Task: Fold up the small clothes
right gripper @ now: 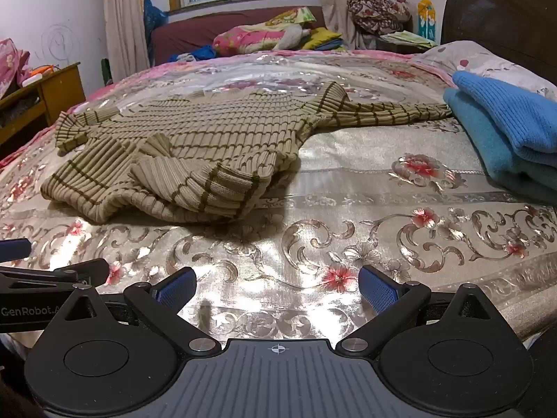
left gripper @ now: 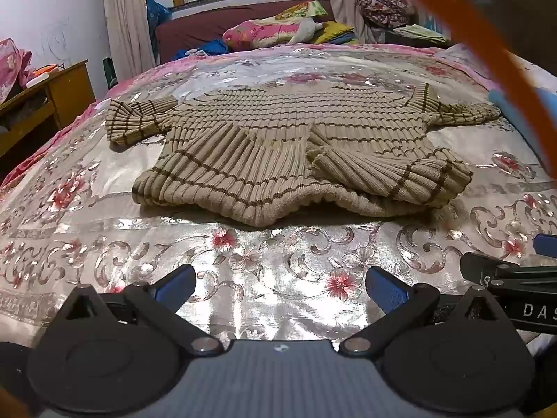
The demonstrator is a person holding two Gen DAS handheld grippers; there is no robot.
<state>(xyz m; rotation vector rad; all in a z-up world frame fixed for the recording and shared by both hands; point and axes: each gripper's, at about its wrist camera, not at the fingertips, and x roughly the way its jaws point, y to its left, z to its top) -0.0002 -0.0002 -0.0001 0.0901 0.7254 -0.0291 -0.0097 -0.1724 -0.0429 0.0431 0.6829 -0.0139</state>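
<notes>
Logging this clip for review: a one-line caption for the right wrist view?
Open right tongs hover over a floral bedspread, short of a striped beige sweater; folded blue knitwear lies alongside.

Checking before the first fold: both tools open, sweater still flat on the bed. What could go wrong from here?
1. The sweater is thick ribbed knit with its near hem already doubled over; a tool may pinch one layer only, so the fold comes out lopsided.
2. The bedspread looks glossy and slick; the sweater may slide when dragged, or a tool may catch the cover as well.
3. The far sleeve reaches the blue pile; lifting it could disturb that pile.
</notes>
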